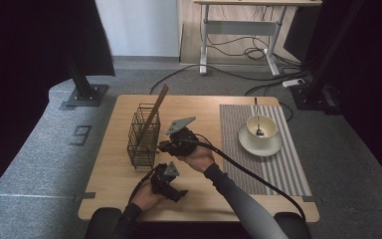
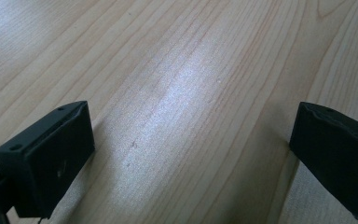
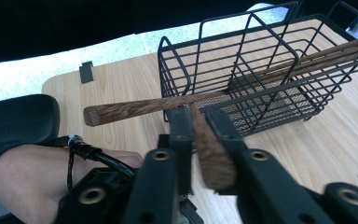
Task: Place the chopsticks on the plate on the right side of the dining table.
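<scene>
My right gripper (image 1: pixel 161 147) (image 3: pixel 196 113) is shut on a wooden chopstick (image 3: pixel 209 156), which stands between its pads with one end towards the camera. It is right beside the near right corner of a black wire basket (image 1: pixel 142 135) (image 3: pixel 270 105). Another chopstick (image 3: pixel 135 108) lies across just beyond the jaws and runs into the basket. In the high view a chopstick (image 1: pixel 158 103) leans out over the basket's top. My left gripper (image 1: pixel 178 192) (image 2: pixel 191 140) is open, close over the bare wooden table (image 2: pixel 182 84), with nothing between its jaws.
A striped placemat (image 1: pixel 258 169) covers the table's right side. On it sits a cream bowl (image 1: pixel 261 127) on a saucer (image 1: pixel 273 148), with a spoon (image 1: pixel 255 110) standing in the bowl. A person's two forearms come in from the near edge.
</scene>
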Motion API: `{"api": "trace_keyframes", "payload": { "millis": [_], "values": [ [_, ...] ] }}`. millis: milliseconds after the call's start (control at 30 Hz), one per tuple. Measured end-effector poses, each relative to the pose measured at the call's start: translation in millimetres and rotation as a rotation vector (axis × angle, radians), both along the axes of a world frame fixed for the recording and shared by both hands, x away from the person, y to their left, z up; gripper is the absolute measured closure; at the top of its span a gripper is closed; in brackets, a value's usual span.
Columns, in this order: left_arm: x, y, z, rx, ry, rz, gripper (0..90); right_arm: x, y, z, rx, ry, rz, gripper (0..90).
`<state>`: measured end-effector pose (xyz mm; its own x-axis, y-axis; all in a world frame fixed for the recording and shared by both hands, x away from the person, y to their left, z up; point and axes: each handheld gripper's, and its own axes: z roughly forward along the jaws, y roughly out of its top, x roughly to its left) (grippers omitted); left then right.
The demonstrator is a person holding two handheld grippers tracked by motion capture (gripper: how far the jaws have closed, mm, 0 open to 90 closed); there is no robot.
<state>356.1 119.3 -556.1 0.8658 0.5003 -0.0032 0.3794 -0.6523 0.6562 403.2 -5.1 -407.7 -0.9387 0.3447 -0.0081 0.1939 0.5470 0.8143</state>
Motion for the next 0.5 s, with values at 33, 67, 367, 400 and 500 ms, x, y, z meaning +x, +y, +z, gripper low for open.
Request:
{"api": "trace_keyframes", "payload": {
  "millis": [33,67,367,400,500],
  "values": [
    [0.0,0.0,0.0,0.000,0.000,0.000,0.0,0.0,0.0,0.2,-0.001,0.000,0.001,82.2],
    [0.0,0.0,0.0,0.000,0.000,0.000,0.0,0.1,-0.2,0.4,0.000,0.001,0.003,82.6],
    [0.0,0.0,0.0,-0.001,0.001,0.000,0.0,-1.7,-6.1,8.9,-0.014,-0.003,0.009,83.2],
    [0.1,0.1,0.1,0.001,0.000,-0.001,0.0,-2.0,-7.7,11.2,-0.014,-0.004,0.008,83.1],
    [0.1,0.1,0.1,0.000,0.001,-0.001,0.0,-3.0,-10.2,14.9,-0.016,-0.004,0.009,83.2]
  ]
}}
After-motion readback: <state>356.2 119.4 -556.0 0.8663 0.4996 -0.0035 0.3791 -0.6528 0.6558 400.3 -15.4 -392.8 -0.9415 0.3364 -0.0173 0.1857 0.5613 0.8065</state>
